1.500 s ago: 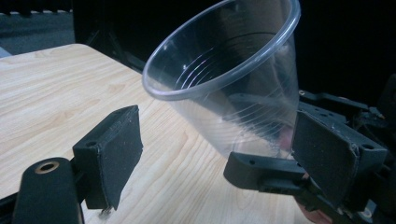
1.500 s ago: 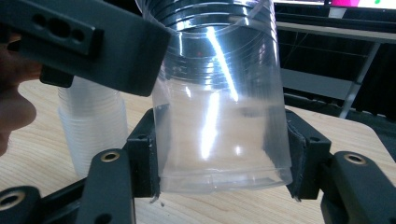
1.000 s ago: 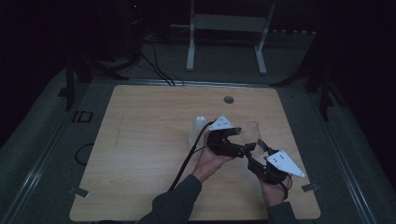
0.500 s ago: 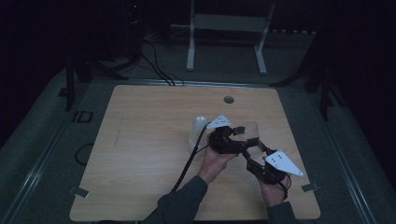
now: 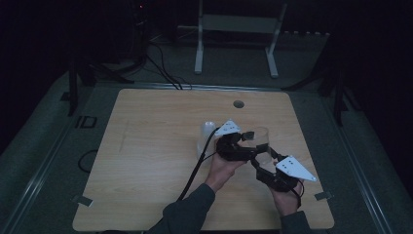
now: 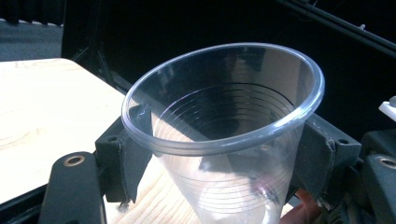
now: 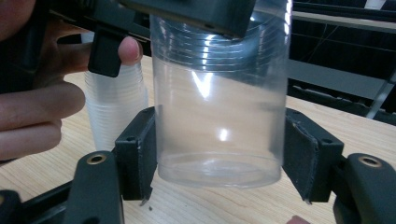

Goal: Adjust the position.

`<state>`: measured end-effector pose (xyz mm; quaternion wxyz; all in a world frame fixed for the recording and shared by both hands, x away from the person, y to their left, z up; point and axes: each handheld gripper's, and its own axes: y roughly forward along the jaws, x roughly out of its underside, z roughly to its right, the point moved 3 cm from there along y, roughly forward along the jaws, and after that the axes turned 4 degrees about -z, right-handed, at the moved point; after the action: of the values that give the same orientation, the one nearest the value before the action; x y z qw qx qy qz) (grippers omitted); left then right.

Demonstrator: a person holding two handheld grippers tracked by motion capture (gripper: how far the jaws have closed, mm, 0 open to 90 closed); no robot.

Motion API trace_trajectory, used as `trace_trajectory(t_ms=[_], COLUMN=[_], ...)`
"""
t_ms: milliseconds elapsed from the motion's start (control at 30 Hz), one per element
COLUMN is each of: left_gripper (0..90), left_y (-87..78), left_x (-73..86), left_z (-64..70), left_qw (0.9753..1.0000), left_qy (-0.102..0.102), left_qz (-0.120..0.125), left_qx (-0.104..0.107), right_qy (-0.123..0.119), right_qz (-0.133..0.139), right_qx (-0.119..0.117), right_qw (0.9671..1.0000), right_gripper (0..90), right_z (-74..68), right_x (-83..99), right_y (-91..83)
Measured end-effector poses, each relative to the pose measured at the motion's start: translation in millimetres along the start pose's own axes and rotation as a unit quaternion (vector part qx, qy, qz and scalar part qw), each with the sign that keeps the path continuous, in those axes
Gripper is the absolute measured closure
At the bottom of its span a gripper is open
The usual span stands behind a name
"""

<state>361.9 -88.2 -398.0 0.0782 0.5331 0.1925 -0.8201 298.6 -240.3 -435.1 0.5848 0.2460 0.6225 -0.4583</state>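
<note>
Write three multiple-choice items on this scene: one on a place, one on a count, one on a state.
1. Where does the stack of cups stand?
A. on the floor
B. on the wooden table, beside the clear cup
C. inside the clear cup

2. How many claws flank the clear cup?
A. none
B. one
C. two

3. How is the clear cup?
A. empty
B. full of juice
C. crushed flat

Answers: 1 B, the right gripper view shows it on the wood beside the cup. 2 C, the left claw and right claw both straddle it. 3 A, its inside shows bare.

cup stack (image 5: 206, 139) just left — table (image 5: 146, 161) beyond open
</note>
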Motion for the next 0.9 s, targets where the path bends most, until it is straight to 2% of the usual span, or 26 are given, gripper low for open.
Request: trace_trajectory(t_ms=[33,500,700,900], left_gripper=[27.0,28.0,28.3,28.5], left_y=[-0.3,-1.2,-0.4,0.6], left_x=[0.6,2.5,4.3,6.1], left_z=[0.9,3.3,6.6,10.6], left_qw=[0.9999,0.998,0.9951,0.9903], left_qy=[0.011,0.047,0.074,0.106], left_qz=[-0.002,-0.019,-0.028,-0.037], left_qx=[-0.008,-0.038,-0.059,-0.081], right_qy=[0.001,0.003,0.009,0.019], right_qz=[-0.003,-0.037,-0.053,-0.068], right_qx=[-0.002,-0.035,-0.051,-0.063], right_qw=[1.0,0.9987,0.9972,0.9955], right_gripper=[34.2,29.6,29.7,29.6], right_z=[0.4,6.1,7.2,8.9], right_x=[0.0,-0.4,-0.8,-1.1], right_y=[0.0,-1.2,0.1,2.5])
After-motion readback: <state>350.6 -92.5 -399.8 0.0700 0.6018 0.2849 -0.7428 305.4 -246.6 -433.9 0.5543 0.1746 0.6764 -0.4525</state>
